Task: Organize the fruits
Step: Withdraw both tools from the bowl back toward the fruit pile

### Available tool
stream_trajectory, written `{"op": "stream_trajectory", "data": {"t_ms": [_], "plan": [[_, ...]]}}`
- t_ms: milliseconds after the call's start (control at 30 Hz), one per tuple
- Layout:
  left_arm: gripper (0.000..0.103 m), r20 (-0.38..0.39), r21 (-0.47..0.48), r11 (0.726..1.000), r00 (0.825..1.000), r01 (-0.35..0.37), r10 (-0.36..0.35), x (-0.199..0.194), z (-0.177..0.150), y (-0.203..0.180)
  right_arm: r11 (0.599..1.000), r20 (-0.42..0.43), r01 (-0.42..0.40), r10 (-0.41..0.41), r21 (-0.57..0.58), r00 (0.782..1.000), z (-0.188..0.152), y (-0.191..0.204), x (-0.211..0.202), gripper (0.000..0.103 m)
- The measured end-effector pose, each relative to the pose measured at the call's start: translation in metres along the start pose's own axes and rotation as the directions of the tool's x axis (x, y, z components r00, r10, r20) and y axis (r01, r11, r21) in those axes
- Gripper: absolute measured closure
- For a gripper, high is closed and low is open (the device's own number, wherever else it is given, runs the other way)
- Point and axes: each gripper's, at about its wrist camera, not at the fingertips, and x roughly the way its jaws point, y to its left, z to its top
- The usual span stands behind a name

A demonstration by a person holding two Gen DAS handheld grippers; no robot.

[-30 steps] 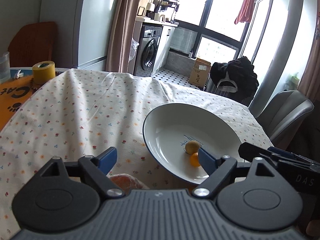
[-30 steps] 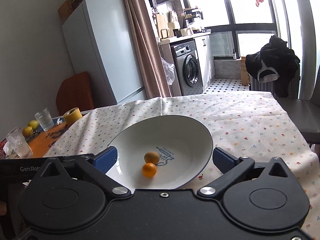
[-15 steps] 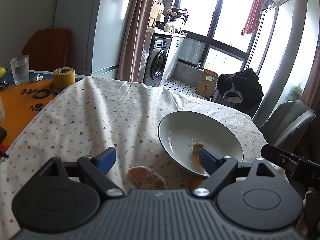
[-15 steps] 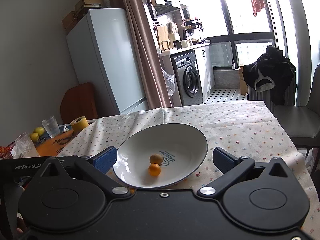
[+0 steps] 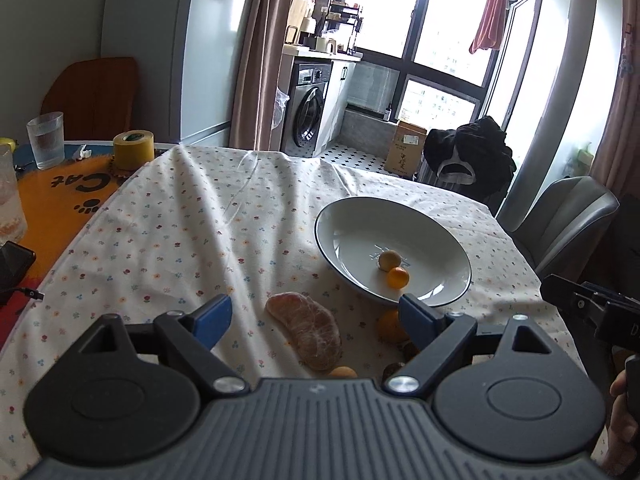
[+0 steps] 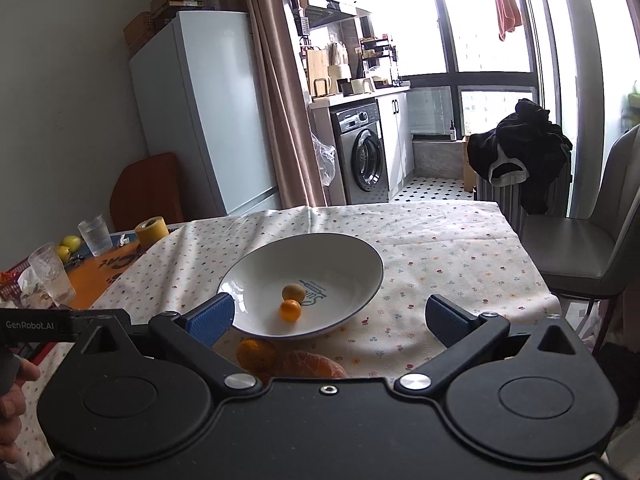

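Orange peeled segment (image 5: pixel 306 330) clearest from left; right half-hides it.

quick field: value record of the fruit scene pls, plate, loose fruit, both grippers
plate: on flowered tablecloth, white, dark rim
in plate: small orange fruit touching yellowish fruit
on cloth: peeled orange half, whole orange, beside the plate
left gripper: open, empty, peeled half between its fingers
right gripper: open, empty
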Motion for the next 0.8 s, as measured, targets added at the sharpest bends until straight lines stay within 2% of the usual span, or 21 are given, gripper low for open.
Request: {"op": "stream_trajectory", "data": {"t_ms": [133,300,800], "plan": [[0.014,-0.012,-0.004,1.000,1.000,-0.006,0.006,-0.006,-0.005,0.004,0.999,-0.029,0.024,-0.024,-0.025,0.999,-0.003,0.001,-0.008,0.000],[0.014,-0.044,0.029,1.000,0.999,0.003,-0.002,-0.012,-0.014,0.006,0.999,-0.053,0.009,-0.010,-0.031,0.999,-0.005,0.000,-0.019,0.000],[0.016,-0.122,0.101,0.992,0.991,0.069,-0.056,-0.009,-0.039,-0.002,0.997,-0.141,-0.072,0.068,-0.023,0.988,-0.029,-0.004,-0.026,0.000]]}}
